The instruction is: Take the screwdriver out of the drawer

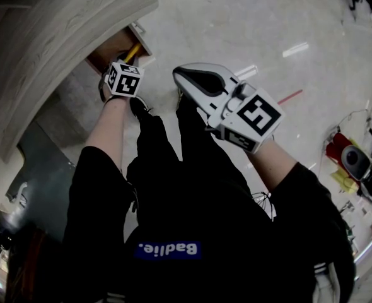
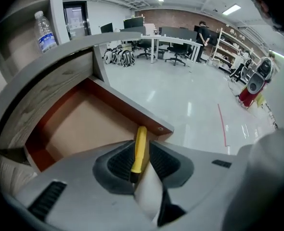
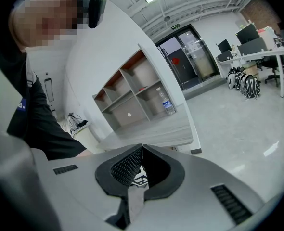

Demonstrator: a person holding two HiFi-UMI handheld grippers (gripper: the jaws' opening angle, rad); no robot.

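The drawer (image 1: 110,48) stands pulled out from under the wooden desk (image 1: 53,36), its brown inside (image 2: 79,124) bare. A screwdriver with a yellow handle (image 2: 140,148) lies at the drawer's near corner (image 1: 133,52). My left gripper (image 2: 141,146) points steeply down into the drawer, its jaws open on either side of the yellow handle, and a sliver of drawer shows beside the right pad. In the head view the marker cube hides the left gripper's (image 1: 127,60) tips. My right gripper (image 1: 186,76) hangs beside it over the floor, shut (image 3: 142,151) and empty.
A water bottle (image 2: 45,31) stands in the shelf unit (image 3: 132,95) above the desk. The drawer's front board (image 2: 132,105) juts toward the shiny floor. Office desks and chairs (image 2: 166,44) fill the far room. A red and grey machine (image 2: 251,85) stands at the right.
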